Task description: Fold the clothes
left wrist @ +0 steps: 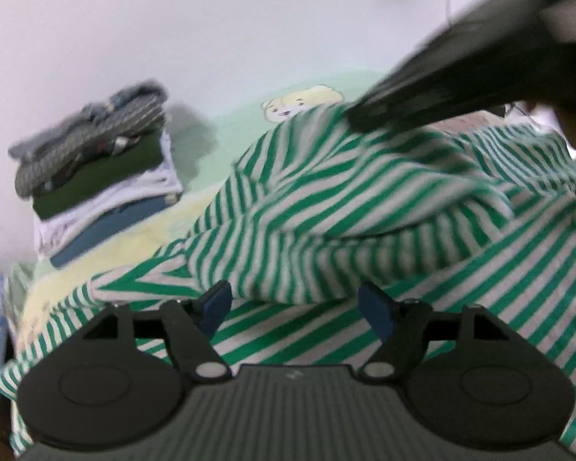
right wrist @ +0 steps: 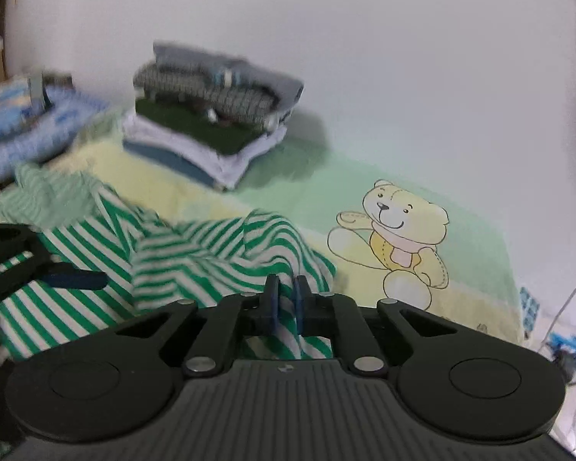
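Observation:
A green-and-white striped garment (left wrist: 345, 207) lies rumpled on a pale green and yellow bear-print sheet (right wrist: 460, 192). In the left wrist view my left gripper (left wrist: 293, 309) stands open just over the striped cloth, its blue pads apart with nothing pinched between them. The right gripper (left wrist: 368, 115) comes in blurred from the upper right and holds up a peak of the cloth. In the right wrist view my right gripper (right wrist: 285, 296) is shut on a fold of the striped garment (right wrist: 211, 253), with cloth squeezed between its blue pads. The left gripper's fingers (right wrist: 76, 279) show at the left edge.
A stack of folded clothes (left wrist: 100, 169) sits at the back left against the white wall, and appears as a pile (right wrist: 211, 115) in the right wrist view. Blue patterned bedding (right wrist: 27, 123) lies at the far left. A cable (right wrist: 568, 299) and blue items lie at the right edge.

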A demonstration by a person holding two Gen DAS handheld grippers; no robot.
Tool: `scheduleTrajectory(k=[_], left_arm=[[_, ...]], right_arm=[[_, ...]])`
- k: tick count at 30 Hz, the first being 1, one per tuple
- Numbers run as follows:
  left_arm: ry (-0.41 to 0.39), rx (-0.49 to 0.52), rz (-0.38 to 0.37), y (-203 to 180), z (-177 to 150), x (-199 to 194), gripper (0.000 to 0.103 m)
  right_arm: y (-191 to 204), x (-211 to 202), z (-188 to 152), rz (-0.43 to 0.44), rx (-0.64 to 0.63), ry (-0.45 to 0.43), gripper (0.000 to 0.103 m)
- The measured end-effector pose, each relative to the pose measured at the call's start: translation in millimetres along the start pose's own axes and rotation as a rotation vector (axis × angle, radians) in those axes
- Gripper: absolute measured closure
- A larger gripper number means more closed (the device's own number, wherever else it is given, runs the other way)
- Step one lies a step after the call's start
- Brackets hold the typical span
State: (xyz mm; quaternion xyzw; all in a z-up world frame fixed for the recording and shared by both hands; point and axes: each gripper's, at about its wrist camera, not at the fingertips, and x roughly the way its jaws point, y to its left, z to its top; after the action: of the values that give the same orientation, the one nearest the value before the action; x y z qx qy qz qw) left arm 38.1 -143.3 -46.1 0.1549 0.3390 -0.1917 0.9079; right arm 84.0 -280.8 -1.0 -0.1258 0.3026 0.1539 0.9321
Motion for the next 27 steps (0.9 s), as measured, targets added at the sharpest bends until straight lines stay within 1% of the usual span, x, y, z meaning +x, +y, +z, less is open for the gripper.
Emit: scheduleTrajectory(k=[2, 4, 6, 9, 11, 13, 14, 16, 18, 20, 22, 23, 24, 25, 27], left_arm=[[0.015, -0.069, -0.050, 21, 2, 2, 0.026], [0.023, -0.148, -0.118, 40, 6, 4, 0.026], [0.024, -0.195, -0.175, 52, 13, 7, 0.028], [0.030, -0.240, -0.263, 59, 23, 15, 0.028], [0.024, -0.253, -0.303, 56, 30, 18, 0.028], [0.019, -0.265, -0.341, 54, 37, 20, 0.024], [0.025, -0.263, -0.343, 52, 40, 23, 0.024], [0.036, -0.258, -0.349, 48, 46, 28, 0.029], [0.043, -0.250, -0.371, 46, 49, 29, 0.042], [0.082, -0.244, -0.387, 45, 49, 36, 0.046], [0.114, -0.252, -0.390, 44, 47, 43, 0.047], [0.129, -0.257, -0.391, 44, 46, 46, 0.051], [0.127, -0.262, -0.384, 44, 44, 47, 0.056], [0.123, -0.272, -0.381, 46, 43, 46, 0.059], [0.113, -0.288, -0.377, 47, 42, 45, 0.069]], right_arm=[[-7, -11, -3, 0.027, 0.035, -0.016, 0.095], [-11, -18, -9, 0.029, 0.050, -0.016, 0.095], [-12, -20, -17, 0.033, 0.061, -0.008, 0.096], [-10, -21, -26, 0.030, 0.053, 0.003, 0.096], [-9, -20, -29, 0.026, 0.056, 0.007, 0.096], [-8, -21, -31, 0.034, 0.067, 0.006, 0.096], [-7, -21, -31, 0.033, 0.062, 0.006, 0.096], [-4, -21, -32, 0.030, 0.052, 0.006, 0.095], [-3, -20, -34, 0.029, 0.052, 0.007, 0.095], [-4, -19, -35, 0.032, 0.066, 0.005, 0.095], [-5, -20, -35, 0.035, 0.080, 0.003, 0.095], [-6, -20, -35, 0.035, 0.087, 0.002, 0.095], [-6, -20, -36, 0.037, 0.095, 0.001, 0.095], [-6, -20, -37, 0.038, 0.101, 0.000, 0.095], [-5, -20, -38, 0.037, 0.106, -0.002, 0.095]])
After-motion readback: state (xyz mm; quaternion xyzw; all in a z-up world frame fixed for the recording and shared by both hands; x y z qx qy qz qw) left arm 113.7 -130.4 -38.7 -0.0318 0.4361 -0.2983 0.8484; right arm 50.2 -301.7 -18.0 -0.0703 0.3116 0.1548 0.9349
